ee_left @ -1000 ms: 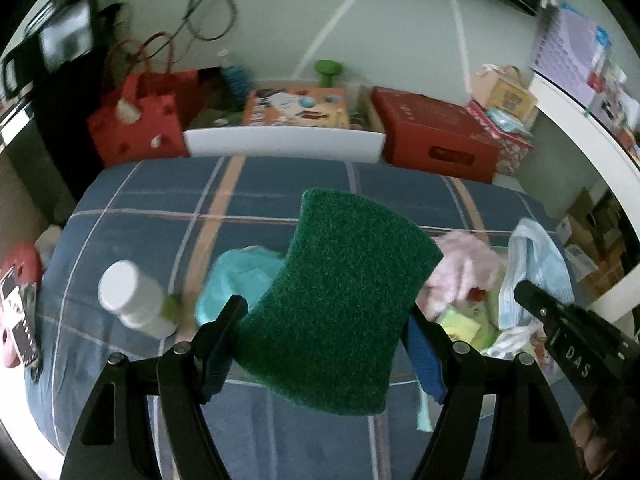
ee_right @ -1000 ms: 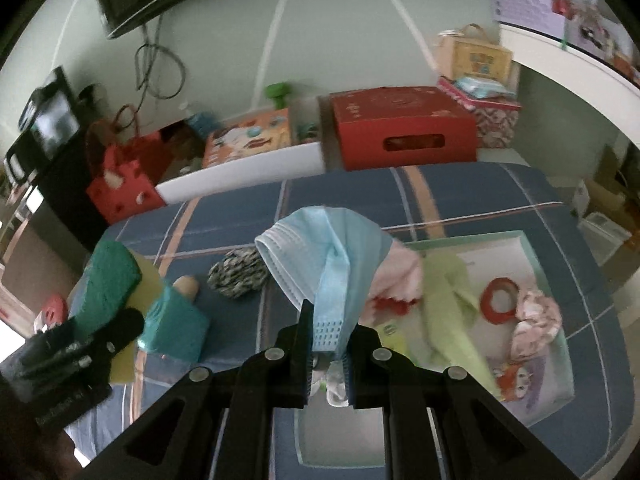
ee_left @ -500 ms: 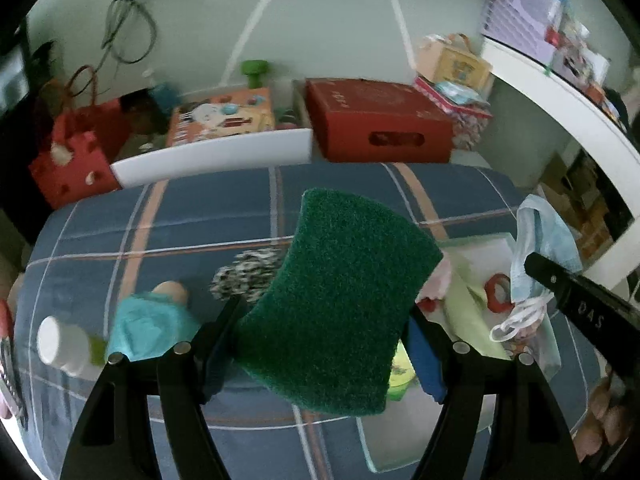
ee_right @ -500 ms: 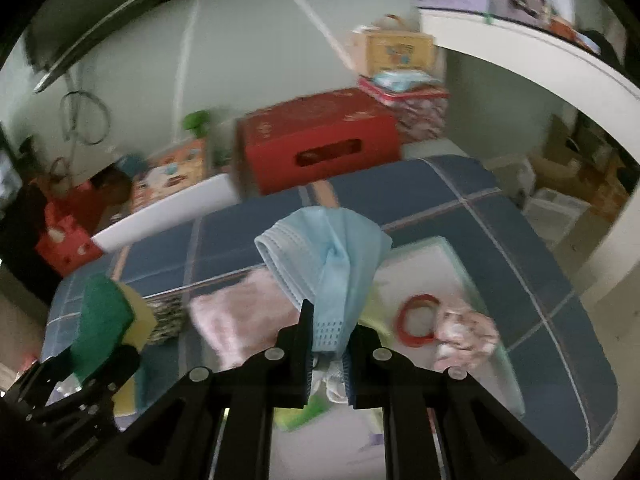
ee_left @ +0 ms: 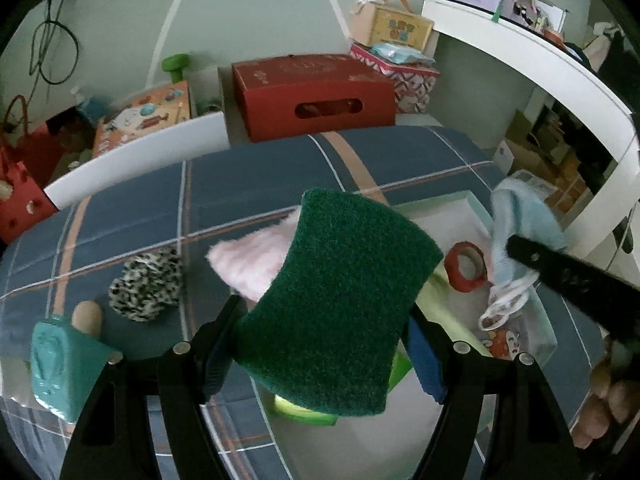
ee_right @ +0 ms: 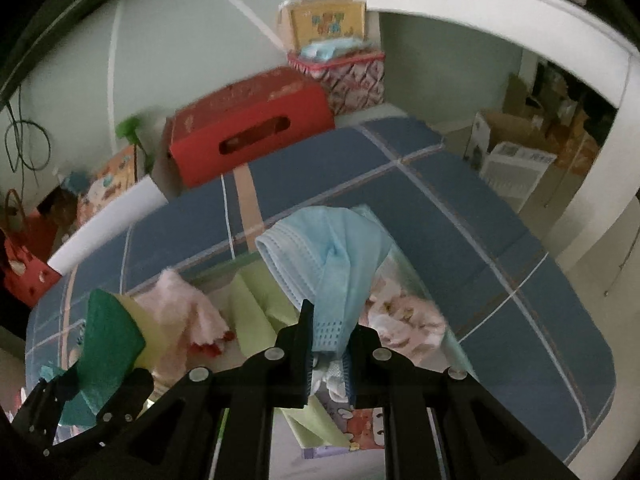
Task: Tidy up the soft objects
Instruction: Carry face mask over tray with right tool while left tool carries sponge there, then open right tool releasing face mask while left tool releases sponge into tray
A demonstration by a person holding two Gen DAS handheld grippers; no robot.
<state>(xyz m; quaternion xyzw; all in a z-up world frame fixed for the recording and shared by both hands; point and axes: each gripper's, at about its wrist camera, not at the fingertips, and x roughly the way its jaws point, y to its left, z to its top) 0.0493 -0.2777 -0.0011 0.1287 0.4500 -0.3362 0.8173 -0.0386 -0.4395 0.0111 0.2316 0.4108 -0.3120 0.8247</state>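
Note:
My left gripper (ee_left: 324, 320) is shut on a green scouring sponge (ee_left: 340, 304) with a yellow back, held above the near left part of a pale tray (ee_left: 452, 202) on the plaid bed. In the right wrist view the same sponge (ee_right: 110, 340) shows at lower left. My right gripper (ee_right: 330, 328) is shut on a light blue face mask (ee_right: 328, 256) that hangs folded over the tray, and the mask (ee_left: 516, 228) also appears at the right of the left wrist view. In the tray lie a pink cloth (ee_right: 180, 308), a lime green cloth (ee_right: 256, 312) and a red ring (ee_left: 466, 266).
A leopard-print scrunchie (ee_left: 146, 284) and a teal bottle (ee_left: 66, 364) lie on the blue plaid cover (ee_right: 460, 216) left of the tray. A red box (ee_left: 316, 92) and a white board (ee_left: 136, 164) stand behind the bed. A white shelf (ee_right: 500, 12) curves at right.
Both grippers have swung to the right across the bed, carrying the sponge and the mask, and now hang over the tray. The white bottle has left the left wrist view.

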